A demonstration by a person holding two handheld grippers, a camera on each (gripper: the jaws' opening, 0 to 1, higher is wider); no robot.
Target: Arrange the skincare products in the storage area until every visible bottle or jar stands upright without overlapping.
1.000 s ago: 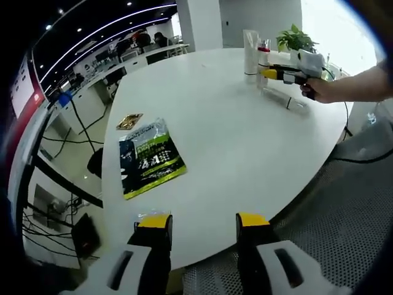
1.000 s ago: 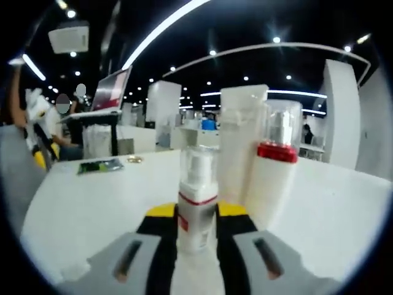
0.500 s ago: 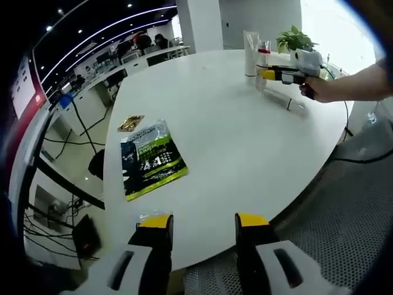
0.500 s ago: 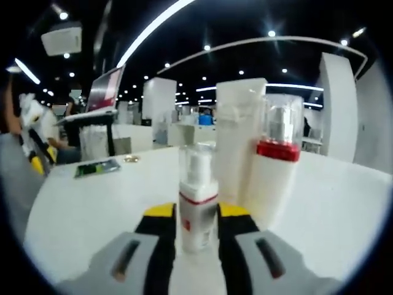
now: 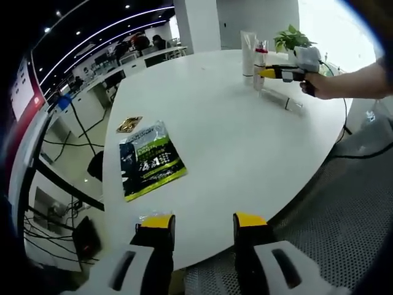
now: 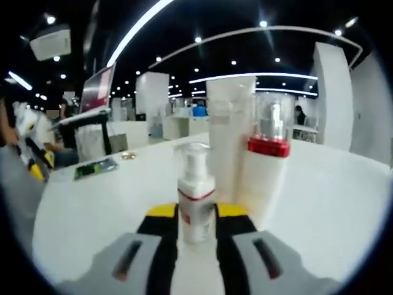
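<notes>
My right gripper (image 6: 196,215) had its yellow-tipped jaws closed on a small pump bottle (image 6: 196,195) with a red band and a clear cap. The bottle stood upright on the white table (image 6: 92,209). Just behind it, at about 1 o'clock, stood a tall white tube (image 6: 228,132) and a bigger pump bottle (image 6: 264,169) with a red collar, side by side and touching.

My left gripper (image 5: 199,224) was open and held nothing, low over the near table edge. At 11 o'clock from it lay a green and black packet (image 5: 149,158) with a small gold sachet (image 5: 129,124) beyond. Far off at 1 o'clock, a potted plant (image 5: 287,39) stood behind the bottles.
</notes>
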